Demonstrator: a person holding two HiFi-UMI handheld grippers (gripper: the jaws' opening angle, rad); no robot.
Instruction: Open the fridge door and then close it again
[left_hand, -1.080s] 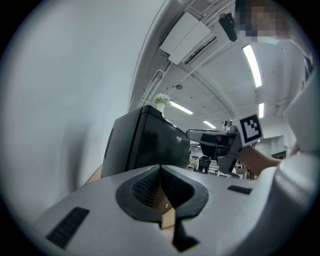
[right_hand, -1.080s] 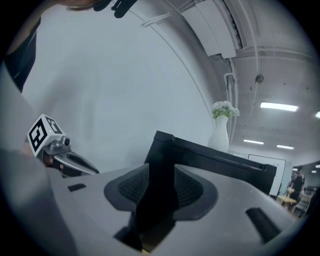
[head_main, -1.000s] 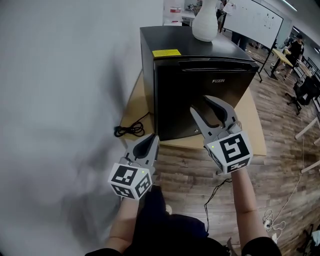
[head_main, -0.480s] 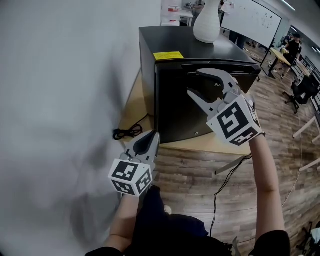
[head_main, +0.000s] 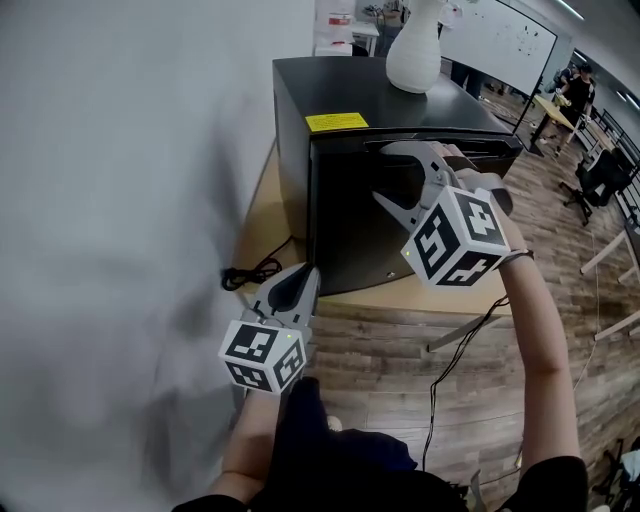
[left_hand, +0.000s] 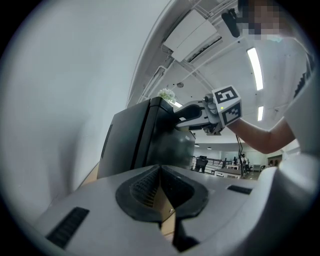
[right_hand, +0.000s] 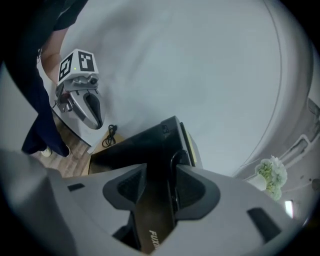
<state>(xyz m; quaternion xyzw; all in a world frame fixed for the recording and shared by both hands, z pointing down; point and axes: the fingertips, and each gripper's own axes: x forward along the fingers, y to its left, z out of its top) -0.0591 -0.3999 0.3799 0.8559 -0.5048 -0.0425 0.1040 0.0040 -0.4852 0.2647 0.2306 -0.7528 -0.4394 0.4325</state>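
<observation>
A black mini fridge (head_main: 340, 85) stands on a low wooden platform (head_main: 265, 215) with its door (head_main: 350, 240) closed. My right gripper (head_main: 383, 172) is at the door's top edge. One finger lies over the handle groove and the other in front of the door. Its jaws are closing, wide apart, with the door's top lip (right_hand: 172, 160) between them. In the left gripper view the right gripper (left_hand: 187, 117) reaches the fridge (left_hand: 135, 145) from the right. My left gripper (head_main: 300, 272) hangs low, left of the door, shut and holding nothing.
A white vase (head_main: 413, 50) stands on the fridge top near a yellow label (head_main: 336, 122). A black cable (head_main: 250, 273) lies coiled on the platform by the white wall (head_main: 120, 200). Another cable trails over the wood floor (head_main: 470, 370). Desks and chairs (head_main: 600, 170) are at the far right.
My right gripper has risen from in front of the lower door to its top edge and rolled, so its jaws now straddle the lip. The left gripper has barely shifted.
</observation>
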